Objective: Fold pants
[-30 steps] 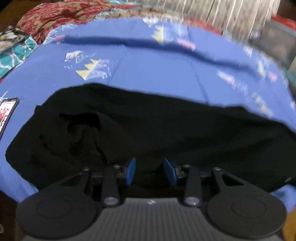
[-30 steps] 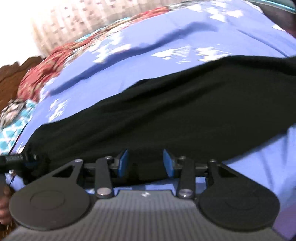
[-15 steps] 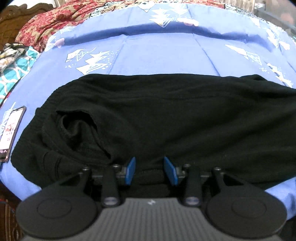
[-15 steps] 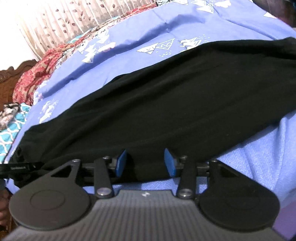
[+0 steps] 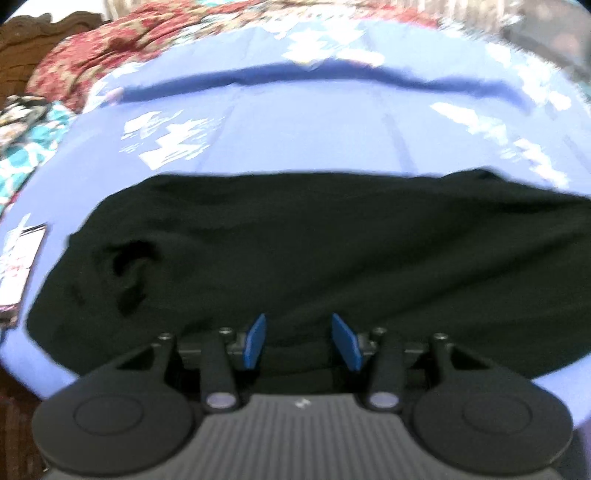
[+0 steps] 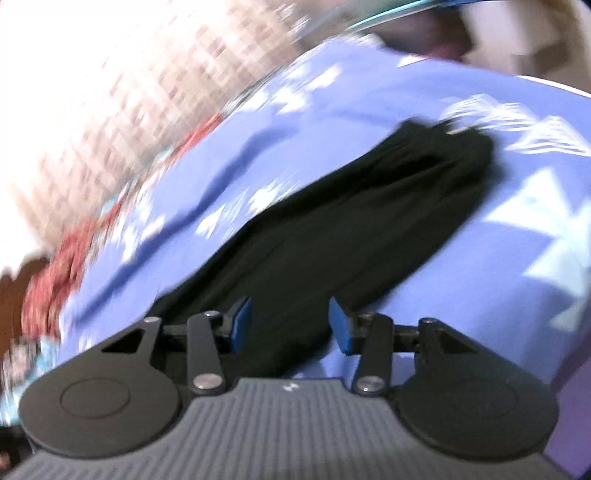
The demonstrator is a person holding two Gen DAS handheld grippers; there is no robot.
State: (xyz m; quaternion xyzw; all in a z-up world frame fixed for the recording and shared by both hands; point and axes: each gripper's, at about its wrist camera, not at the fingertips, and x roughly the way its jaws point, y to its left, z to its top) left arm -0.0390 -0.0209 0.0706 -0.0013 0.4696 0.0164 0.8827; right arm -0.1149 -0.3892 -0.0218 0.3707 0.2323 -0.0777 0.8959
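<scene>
Black pants lie flat across the blue patterned bed sheet, the bunched waist end at the left. My left gripper hovers over their near edge. Its jaws are opening, and black cloth shows in the gap without the blue pads pressing on it. In the right wrist view the pants run away diagonally to their far end at the upper right. My right gripper is open over the near part of that leg and holds nothing. Both views are motion-blurred.
A phone lies on the sheet at the left edge, beside the pants. A red floral blanket and a teal patterned cloth sit at the back left by a wooden headboard. A light curtain hangs behind the bed.
The right gripper has swept sideways and rolled, so the pants now run diagonally away instead of across the view. The left gripper has shifted slightly and its pads stand wider apart.
</scene>
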